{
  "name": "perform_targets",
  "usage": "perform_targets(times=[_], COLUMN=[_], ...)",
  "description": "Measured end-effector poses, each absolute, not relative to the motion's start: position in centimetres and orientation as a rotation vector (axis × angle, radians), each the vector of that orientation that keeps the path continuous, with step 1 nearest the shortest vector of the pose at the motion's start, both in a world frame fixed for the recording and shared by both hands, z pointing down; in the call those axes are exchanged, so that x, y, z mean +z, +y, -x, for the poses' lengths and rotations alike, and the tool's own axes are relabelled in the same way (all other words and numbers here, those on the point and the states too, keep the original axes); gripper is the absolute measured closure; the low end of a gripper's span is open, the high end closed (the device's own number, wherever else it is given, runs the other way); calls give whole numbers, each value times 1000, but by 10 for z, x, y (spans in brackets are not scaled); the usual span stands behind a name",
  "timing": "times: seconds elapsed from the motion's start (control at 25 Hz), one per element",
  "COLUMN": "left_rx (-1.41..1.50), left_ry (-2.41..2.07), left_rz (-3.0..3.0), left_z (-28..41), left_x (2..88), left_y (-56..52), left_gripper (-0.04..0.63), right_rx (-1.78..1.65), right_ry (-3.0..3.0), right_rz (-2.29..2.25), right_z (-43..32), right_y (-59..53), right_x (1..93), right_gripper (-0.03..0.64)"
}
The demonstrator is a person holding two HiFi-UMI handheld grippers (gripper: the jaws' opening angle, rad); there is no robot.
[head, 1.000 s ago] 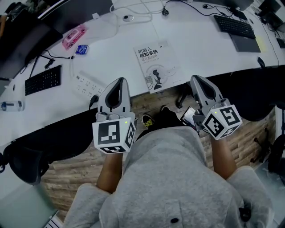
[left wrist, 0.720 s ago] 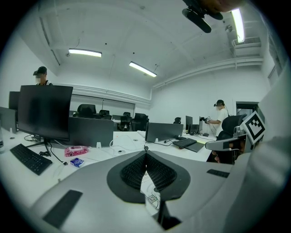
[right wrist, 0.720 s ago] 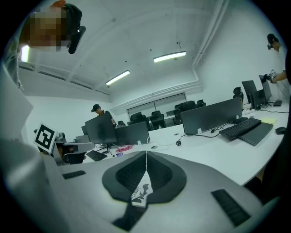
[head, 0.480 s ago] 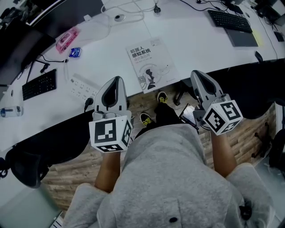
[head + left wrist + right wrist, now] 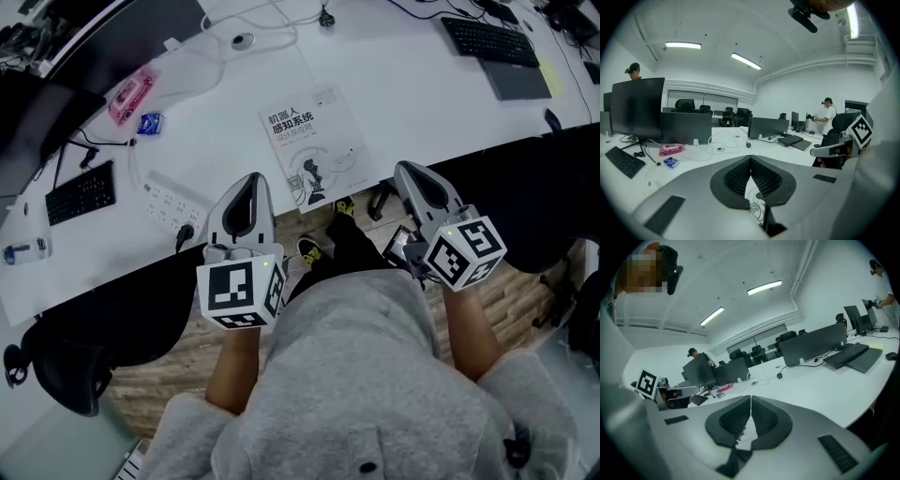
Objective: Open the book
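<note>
A closed book (image 5: 312, 148) with a white cover and dark print lies flat on the white desk (image 5: 422, 94), near its front edge. My left gripper (image 5: 251, 178) hovers at the desk edge just left of the book's near corner, jaws shut and empty. To the right of the book, short of the desk edge, my right gripper (image 5: 404, 169) is also shut on nothing. In the left gripper view the shut jaws (image 5: 750, 158) meet in a line, with a strip of the book (image 5: 753, 199) showing below them. The right gripper view shows its tips (image 5: 750, 397) closed together the same way.
Left of the book are a white power strip (image 5: 173, 202), a black keyboard (image 5: 82, 192), a pink pack (image 5: 129, 96) and a blue packet (image 5: 148, 123). A second keyboard (image 5: 489, 40) and dark pad (image 5: 523, 80) lie far right. Black chairs (image 5: 112, 309) flank me. People stand in the background.
Both grippers have eased forward and slightly down toward the desk edge. Their jaws stay shut. The book lies where it was.
</note>
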State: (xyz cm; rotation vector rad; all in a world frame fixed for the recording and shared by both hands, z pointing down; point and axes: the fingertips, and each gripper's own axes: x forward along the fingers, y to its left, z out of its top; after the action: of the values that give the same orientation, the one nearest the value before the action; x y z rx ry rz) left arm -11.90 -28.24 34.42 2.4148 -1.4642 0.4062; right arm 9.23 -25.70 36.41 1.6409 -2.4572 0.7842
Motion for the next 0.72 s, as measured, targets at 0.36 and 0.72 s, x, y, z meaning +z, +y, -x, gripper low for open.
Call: perform_targets(times=[0.36,0.72], left_rx=[517,651], left_ry=[-1385,-1301], left_rz=[-2363,-2310], left_z=[98,81], left_x=[389,449], left_y=[-299,-307], left_gripper=[586,586], right_rx=[971,1171], right_ry=[-2359,-2311], right_rz=[-1579,-1473], right_z=[-95,-88], right_y=[-260,-255], right_x=[420,476], right_gripper=[589,492])
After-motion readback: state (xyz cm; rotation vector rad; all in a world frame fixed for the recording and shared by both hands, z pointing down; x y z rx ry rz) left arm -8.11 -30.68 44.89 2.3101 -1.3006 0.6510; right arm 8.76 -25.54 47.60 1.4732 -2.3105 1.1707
